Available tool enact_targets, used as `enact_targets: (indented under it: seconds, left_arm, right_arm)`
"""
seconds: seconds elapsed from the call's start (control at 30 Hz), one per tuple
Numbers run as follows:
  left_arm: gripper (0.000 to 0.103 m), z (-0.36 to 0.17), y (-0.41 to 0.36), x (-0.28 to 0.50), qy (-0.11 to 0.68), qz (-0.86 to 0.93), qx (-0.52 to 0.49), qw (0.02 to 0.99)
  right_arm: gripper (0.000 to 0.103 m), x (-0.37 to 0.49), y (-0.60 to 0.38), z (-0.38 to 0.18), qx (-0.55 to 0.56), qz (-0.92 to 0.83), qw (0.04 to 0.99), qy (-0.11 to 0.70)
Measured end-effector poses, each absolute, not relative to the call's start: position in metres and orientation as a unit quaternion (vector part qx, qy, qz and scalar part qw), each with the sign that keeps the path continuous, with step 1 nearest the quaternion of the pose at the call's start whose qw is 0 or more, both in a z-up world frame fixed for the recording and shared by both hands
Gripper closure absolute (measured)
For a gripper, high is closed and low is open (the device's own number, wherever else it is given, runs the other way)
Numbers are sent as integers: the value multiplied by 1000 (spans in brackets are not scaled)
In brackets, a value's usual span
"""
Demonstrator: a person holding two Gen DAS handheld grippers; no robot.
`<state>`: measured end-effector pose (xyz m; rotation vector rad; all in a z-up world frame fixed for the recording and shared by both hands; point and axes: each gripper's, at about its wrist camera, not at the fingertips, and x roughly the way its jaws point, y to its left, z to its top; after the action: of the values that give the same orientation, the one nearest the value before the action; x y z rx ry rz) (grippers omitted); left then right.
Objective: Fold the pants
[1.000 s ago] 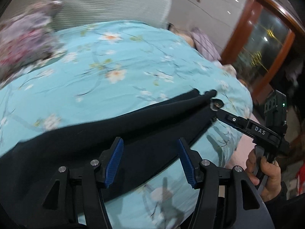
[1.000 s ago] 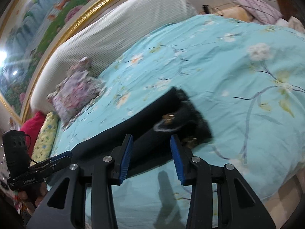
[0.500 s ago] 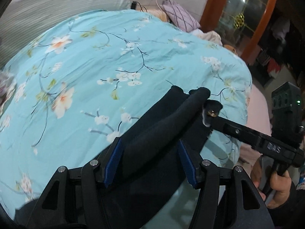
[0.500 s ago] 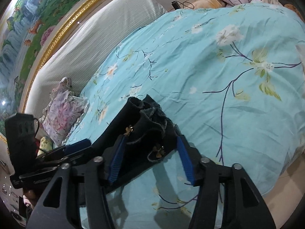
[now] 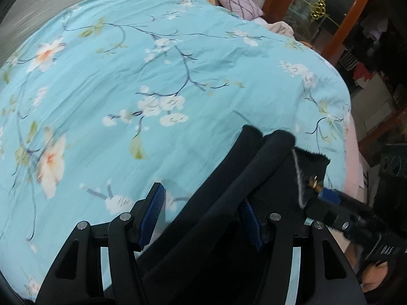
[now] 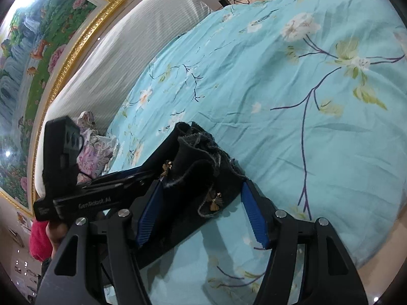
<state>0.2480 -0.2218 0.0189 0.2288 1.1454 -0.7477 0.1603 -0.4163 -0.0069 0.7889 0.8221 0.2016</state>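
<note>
- Between the blue-padded fingers (image 5: 152, 213) at the bottom of the left wrist view, the left gripper (image 5: 201, 218) stands spread wide; the black pants (image 5: 229, 190) run up through the gap in thick rolled folds, lying against the right-hand pad and well apart from the left-hand one; nothing is clamped.
- At lower right of that view the right gripper (image 5: 328, 195) comes in from the frame edge, its tip against the pants' frayed hem beside a small gold ornament; whether it pinches the cloth there I cannot tell from this side.
- Low in the right wrist view the right gripper's own pads (image 6: 147, 213) are set wide, with the bunched hem of the pants and two gold charms between them; the cloth touches the left-hand pad and lies just short of the right-hand one.
- Left of centre in that view, the other gripper reaches in horizontally to the pants.
- Under the pants lies a turquoise bedspread (image 5: 178, 63) printed with white blossoms and dark branches, lightly creased; it fills the middle of both views.
- Toward the upper left of the right wrist view: a white ribbed headboard (image 6: 122, 50), a floral pillow (image 6: 94, 150) and a gold-framed painting (image 6: 38, 50).
- At upper right of the left wrist view: a purple checked cushion (image 5: 234, 2) and a reddish wooden cabinet (image 5: 338, 33) with glass.
</note>
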Motion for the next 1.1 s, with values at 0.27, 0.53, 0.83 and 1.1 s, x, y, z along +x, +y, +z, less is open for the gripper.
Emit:
enact_targets:
  seconds: [0.27,0.53,0.83,1.1]
  left_arm:
    - [43,14,-250,255,534,-393,96,742]
    - [87,19,-266,244,514,-428,93,737]
    - [91,58,-242,224,471,-438,63,763]
    - [91,93,-204,200,429,-439,41,788]
  right_arm:
    - [84,160,-423,-21,372,131,836,382]
    - [87,149,-431,-24,400,160,827,362]
    - [88,138,-426,-1,399,186,836,327]
    - [88,128,-406,33,381,234,846,292]
